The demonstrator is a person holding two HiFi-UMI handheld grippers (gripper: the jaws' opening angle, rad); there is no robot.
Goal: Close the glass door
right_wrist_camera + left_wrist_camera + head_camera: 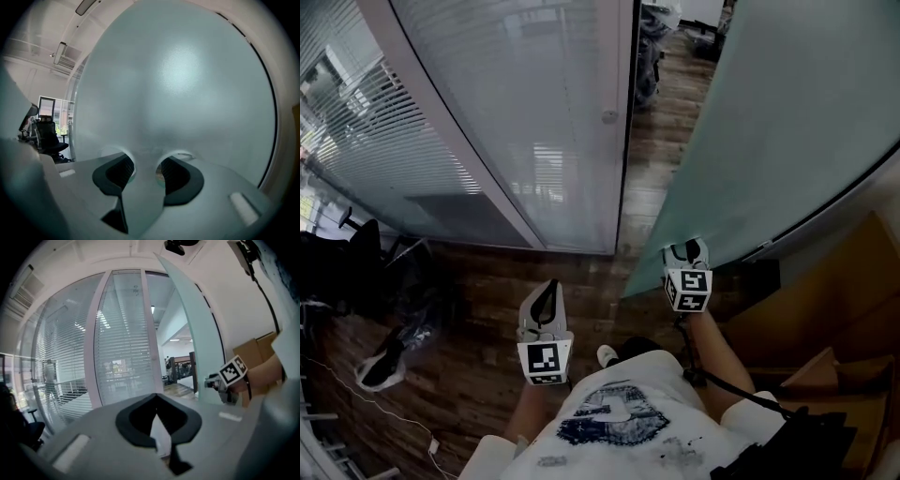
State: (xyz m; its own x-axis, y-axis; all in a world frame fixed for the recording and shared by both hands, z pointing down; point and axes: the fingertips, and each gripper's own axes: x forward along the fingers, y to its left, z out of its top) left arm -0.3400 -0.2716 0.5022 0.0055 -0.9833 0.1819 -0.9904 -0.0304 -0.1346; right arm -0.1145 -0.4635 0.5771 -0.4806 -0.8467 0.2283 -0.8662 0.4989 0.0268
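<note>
1. The glass door stands swung open at about 2 o'clock from the person. Its free edge is nearest the body, and a strip of wood floor shows in the gap.
2. The right gripper sits against the door's face close to that free edge. Its jaws are spread with nothing between them, and the tips look to be on or just off the glass, so this is a push and not a grasp.
3. To do it well, I would keep both tips flat on the pane and stay near the free edge for leverage. The push should follow the door's arc toward 11 o'clock with the whole arm.
4. The pane looks smooth, so the tips may skid. Steady, square pressure suits it better than a shove, easing off near the frame post so the glass does not slam.
5. The door is frosted and pale blue-green with a dark strip along its far side. No handle shows, and it fills the right gripper view.
6. The left gripper, at 10 o'clock, has its jaws closed to a point and holds nothing. It is best kept out of the closing gap.
7. Beyond lie a blinds-backed glass wall at 11 o'clock and cardboard boxes at 3 o'clock.
</note>
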